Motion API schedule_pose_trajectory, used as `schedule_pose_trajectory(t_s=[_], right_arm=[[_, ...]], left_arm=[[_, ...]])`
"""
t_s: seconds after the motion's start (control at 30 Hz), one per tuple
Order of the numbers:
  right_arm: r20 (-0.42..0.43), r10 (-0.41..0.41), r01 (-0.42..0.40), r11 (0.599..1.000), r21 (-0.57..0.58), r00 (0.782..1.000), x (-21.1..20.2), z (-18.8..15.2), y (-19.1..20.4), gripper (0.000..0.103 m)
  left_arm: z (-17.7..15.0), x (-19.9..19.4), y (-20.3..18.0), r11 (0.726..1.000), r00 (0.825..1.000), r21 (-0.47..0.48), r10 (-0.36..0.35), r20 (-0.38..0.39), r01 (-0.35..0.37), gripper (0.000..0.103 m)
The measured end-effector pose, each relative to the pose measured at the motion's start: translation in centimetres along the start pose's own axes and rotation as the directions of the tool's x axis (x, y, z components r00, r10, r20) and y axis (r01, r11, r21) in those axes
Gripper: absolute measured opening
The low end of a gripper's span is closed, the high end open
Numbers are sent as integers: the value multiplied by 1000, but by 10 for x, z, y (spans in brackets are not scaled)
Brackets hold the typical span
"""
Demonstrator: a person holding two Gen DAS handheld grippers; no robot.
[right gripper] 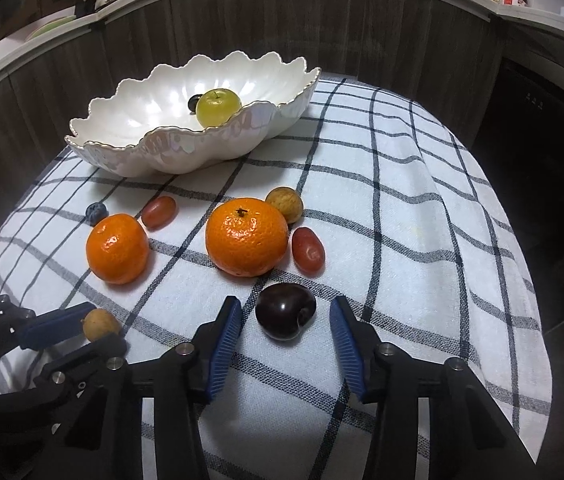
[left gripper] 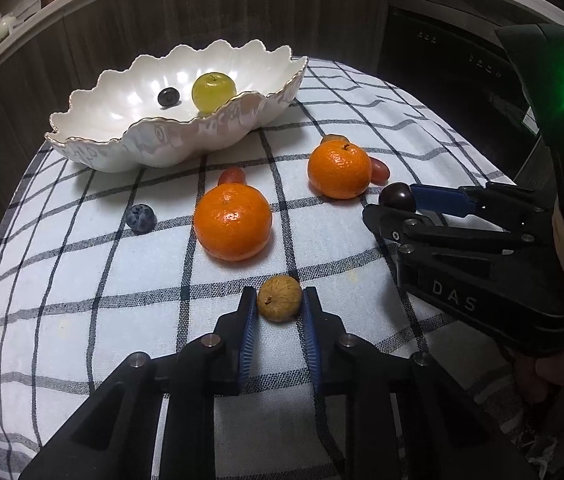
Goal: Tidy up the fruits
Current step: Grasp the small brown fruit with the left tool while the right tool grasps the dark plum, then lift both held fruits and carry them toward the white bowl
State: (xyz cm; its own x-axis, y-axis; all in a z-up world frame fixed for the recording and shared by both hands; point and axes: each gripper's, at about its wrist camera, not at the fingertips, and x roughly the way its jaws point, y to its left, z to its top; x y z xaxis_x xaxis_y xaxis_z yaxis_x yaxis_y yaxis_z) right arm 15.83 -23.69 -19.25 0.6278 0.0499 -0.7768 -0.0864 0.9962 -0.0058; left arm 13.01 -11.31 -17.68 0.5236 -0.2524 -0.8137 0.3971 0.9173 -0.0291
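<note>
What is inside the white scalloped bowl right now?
Inside the white scalloped bowl lie a yellow-green round fruit and a small dark berry beside it. The bowl's near wall hides part of its floor, so anything lying low there cannot be seen.

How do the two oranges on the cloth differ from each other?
The nearer mandarin sits by the left side of the checked cloth, close to a blueberry; the farther mandarin sits toward the right, with a red grape touching it. The nearer one shows a pale stem scar; the farther one keeps a dark stem nub. Both are glossy, orange, about equal in size, and outside the white bowl.
</note>
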Motion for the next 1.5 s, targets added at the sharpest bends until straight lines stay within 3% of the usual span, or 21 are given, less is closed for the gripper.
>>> schedule_pose_trajectory(t_s=[0.17,1.5], right_arm=[[2,14,-14,1000,-3,1000,-1,0,1,31],[47,13,-13,1000,-14,999,-36,19,9,30]], left_arm=[[1,0,0,1000,1000,-4,-3,-1,3,23],[24,-30,24,996,994,-59,74,75,-70,23]])
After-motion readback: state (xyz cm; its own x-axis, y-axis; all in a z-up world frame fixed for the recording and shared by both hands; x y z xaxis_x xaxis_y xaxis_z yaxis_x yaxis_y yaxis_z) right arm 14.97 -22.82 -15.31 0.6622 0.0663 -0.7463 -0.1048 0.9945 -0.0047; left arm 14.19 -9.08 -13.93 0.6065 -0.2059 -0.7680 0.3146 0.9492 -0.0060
